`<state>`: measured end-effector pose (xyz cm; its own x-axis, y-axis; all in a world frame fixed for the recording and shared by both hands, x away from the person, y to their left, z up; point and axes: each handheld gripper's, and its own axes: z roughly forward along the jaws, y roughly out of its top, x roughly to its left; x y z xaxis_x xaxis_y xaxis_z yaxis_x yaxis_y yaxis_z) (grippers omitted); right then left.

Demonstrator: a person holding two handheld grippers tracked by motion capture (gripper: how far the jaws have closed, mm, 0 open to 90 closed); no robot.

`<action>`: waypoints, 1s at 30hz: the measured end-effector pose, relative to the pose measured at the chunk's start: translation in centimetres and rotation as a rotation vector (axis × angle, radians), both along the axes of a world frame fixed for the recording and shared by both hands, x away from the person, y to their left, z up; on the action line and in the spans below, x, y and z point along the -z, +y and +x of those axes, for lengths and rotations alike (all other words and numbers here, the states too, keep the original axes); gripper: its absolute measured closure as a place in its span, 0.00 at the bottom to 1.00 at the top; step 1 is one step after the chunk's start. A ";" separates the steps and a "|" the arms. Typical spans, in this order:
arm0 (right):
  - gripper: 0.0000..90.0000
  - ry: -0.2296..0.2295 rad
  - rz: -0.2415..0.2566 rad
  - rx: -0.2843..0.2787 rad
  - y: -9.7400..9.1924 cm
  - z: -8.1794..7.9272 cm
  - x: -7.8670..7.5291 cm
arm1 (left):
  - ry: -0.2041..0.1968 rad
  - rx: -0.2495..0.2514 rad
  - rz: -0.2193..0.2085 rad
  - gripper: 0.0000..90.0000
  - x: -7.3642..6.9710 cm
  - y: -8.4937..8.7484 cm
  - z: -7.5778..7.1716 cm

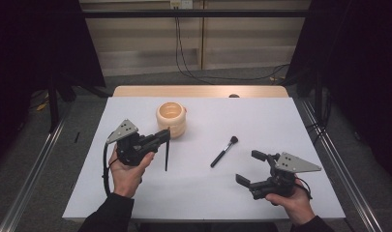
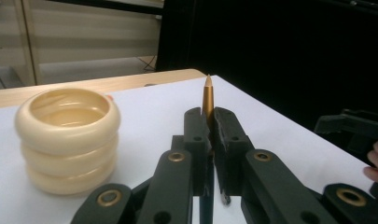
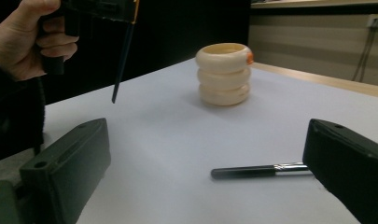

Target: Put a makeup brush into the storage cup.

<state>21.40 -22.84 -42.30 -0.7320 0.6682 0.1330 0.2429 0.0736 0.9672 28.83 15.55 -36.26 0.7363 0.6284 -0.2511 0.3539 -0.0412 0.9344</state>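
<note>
High view: left gripper (image 1: 160, 137) left of centre, clamped on a thin dark pencil-like stick (image 1: 167, 153) hanging point-down just beside the cream ribbed holder (image 1: 172, 120) at upper centre; right gripper (image 1: 249, 168) at lower right, jaws wide and empty, near the makeup brush (image 1: 224, 151) lying flat on the white table (image 1: 280, 125). Left gripper view: jaws pinched tight around the stick's gold upper end (image 2: 207, 98) at centre frame, holder (image 2: 67, 137) at left. Probably light, stiff, smooth and prone to swivelling; best gripped mid-shaft. Right gripper view: brush handle (image 3: 256, 171) low and right of centre, between the spread jaws, untouched; slim, light, likely to roll; best taken at the handle, not the soft bristles.
</note>
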 end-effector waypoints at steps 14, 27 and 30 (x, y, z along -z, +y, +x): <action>0.06 0.038 0.010 -0.096 3.6 2.0 -1.3 | -0.033 0.053 0.007 0.94 -1.7 -2.6 -1.3; 0.10 0.025 0.014 -0.177 6.4 4.0 -2.4 | -0.017 0.079 -0.007 0.94 -1.6 -4.4 -0.3; 0.18 0.026 0.017 -0.197 6.8 4.6 -2.6 | -0.020 0.087 -0.004 0.94 -1.6 -5.0 -0.1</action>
<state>25.97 -16.00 -39.74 -0.8447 0.5096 0.1639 0.2507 0.1059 0.9623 28.76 10.50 -34.63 0.7930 0.5605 -0.2385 0.3305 -0.0670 0.9414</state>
